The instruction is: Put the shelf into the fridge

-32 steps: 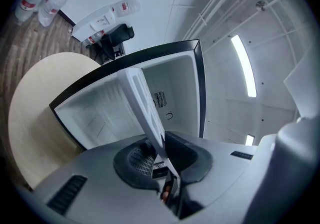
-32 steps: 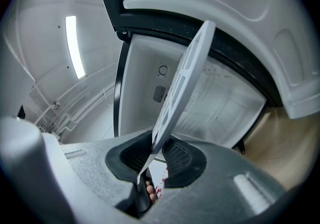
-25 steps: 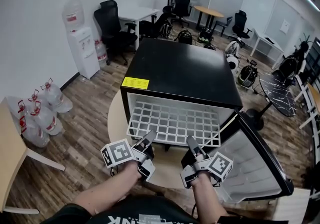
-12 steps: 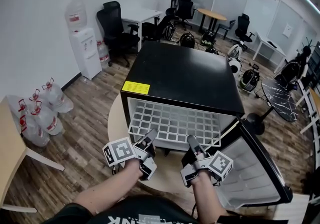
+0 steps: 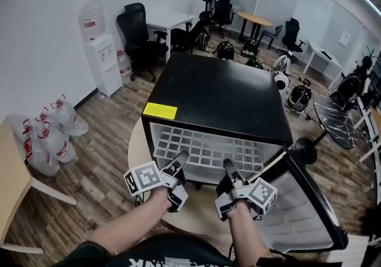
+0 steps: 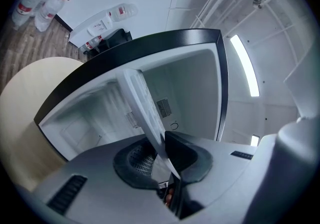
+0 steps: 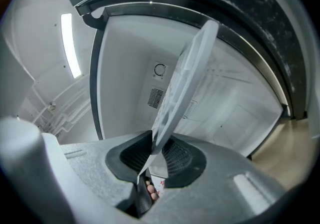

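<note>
Centrally, the black fridge (image 5: 217, 90) stands on a round beige table (image 5: 136, 148), its top facing you and its opening turned toward you; its door (image 5: 305, 215) hangs swung wide at your right, white inner lining showing; a white water dispenser (image 5: 99, 62) stands against the wall well to the left, with a cluster of large water bottles (image 5: 52, 132) on the wooden floor near it.

Within the opening lies the shelf (image 5: 208, 151), a white plastic grid held flat and about level; its long axis runs left to right across the width of the cabinet, and its short axis points straight into the fridge; the far part passes out of sight beneath the black top, while the near long edge sits at the mouth of the opening, toward you.

You hold that near edge at two places; your left gripper (image 5: 180, 159) has its jaws clamped on the edge left of centre, the thin white plate pinched between the dark pads in the left gripper view; your right gripper (image 5: 228, 167) has its jaws clamped on the same edge right of centre, likewise pinching the plate in the right gripper view; both grippers point into the white interior.
</note>
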The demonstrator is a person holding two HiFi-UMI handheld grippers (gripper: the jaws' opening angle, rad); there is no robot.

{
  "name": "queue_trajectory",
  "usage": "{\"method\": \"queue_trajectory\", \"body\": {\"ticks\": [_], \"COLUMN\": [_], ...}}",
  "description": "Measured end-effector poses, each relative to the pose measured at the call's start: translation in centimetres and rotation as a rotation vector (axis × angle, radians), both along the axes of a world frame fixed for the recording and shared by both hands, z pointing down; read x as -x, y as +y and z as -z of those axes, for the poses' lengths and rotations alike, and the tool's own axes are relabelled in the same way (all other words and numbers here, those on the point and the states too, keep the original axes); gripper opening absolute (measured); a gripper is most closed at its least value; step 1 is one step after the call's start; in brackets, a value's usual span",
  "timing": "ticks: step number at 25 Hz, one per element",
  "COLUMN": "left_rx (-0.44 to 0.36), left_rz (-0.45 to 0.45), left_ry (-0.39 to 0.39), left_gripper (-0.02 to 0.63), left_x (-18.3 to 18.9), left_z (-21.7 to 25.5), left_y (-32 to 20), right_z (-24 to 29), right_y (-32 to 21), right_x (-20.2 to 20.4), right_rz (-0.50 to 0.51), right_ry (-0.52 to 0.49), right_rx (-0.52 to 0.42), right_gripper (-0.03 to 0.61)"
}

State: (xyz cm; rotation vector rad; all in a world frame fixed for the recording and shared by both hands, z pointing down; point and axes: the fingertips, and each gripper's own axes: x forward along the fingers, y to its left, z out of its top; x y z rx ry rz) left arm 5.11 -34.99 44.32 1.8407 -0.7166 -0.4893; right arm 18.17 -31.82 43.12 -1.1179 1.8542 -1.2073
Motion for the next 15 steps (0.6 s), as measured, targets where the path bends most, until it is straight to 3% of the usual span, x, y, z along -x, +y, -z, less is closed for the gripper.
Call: {"method": "queue_trajectory", "body": {"ticks": [15], "left_rx": [-0.039], "left_rz": [0.029], "left_ry": [-0.043], "left_gripper": [0.066], "left_x": [0.0], "left_z": [-0.2], "left_y": [-0.9], "right_z": [-0.5], "right_y": [-2.4], "right_x": [-0.2], "right_rz": [-0.044], "right_ry": [-0.001], "right_rx": [0.001], "right_gripper": [0.064]}}
